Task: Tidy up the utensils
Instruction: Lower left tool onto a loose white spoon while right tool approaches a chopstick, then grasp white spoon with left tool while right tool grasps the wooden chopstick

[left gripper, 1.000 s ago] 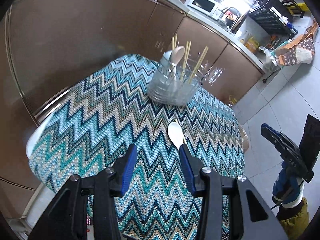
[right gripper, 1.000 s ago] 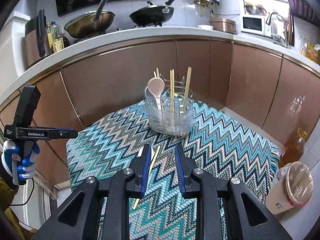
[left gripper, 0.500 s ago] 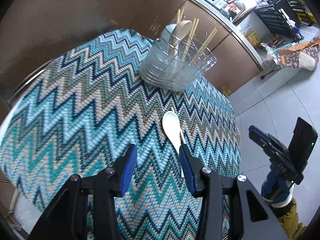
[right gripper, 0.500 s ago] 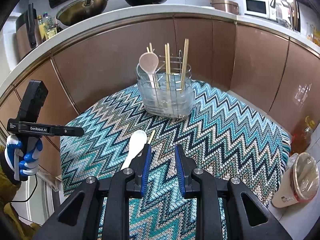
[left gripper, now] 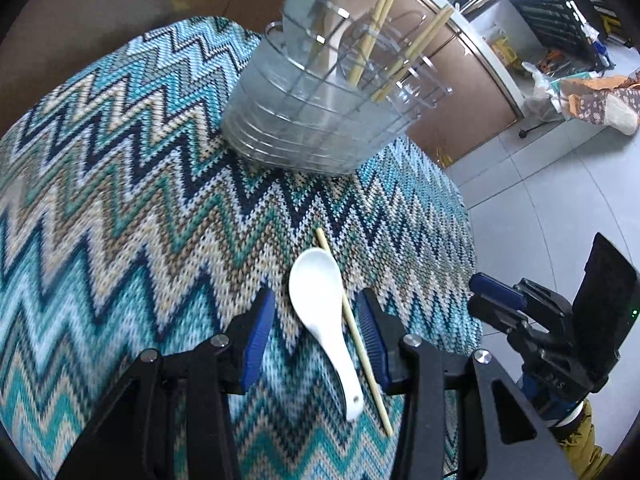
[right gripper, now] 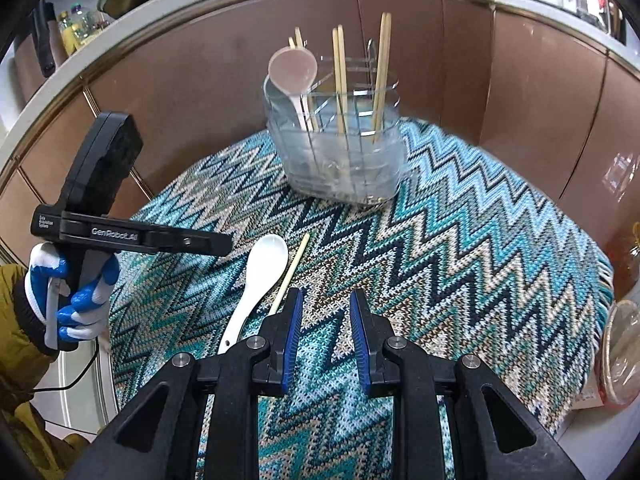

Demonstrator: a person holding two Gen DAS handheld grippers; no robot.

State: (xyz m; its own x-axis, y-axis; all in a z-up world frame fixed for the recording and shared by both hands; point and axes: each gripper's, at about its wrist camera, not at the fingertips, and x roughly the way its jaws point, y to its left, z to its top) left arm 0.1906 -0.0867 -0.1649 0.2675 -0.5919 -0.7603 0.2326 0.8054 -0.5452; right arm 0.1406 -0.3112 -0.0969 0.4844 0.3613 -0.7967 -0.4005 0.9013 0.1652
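Utensils: white spoon lies flat on the zigzag-cloth surface, bowl end toward the far side, handle toward the near edge. One loose chopstick lies just beside it on its right, roughly parallel; cannot tell if they touch. Clear utensil holder with wire dividers stands upright at the far side of the surface, holding a pale spoon bowl-up and several chopsticks standing on end. Left tool hangs over the spoon and chopstick, jaws moderately wide, both items seen between the blue pads, pads not pressing on either. Right tool hangs to the right of the loose chopstick, jaws narrow, a gap between the pads, only cloth in it. Gloved hand grips the left tool's handle at left in the right wrist view. Brown cabinet fronts behind the surface.
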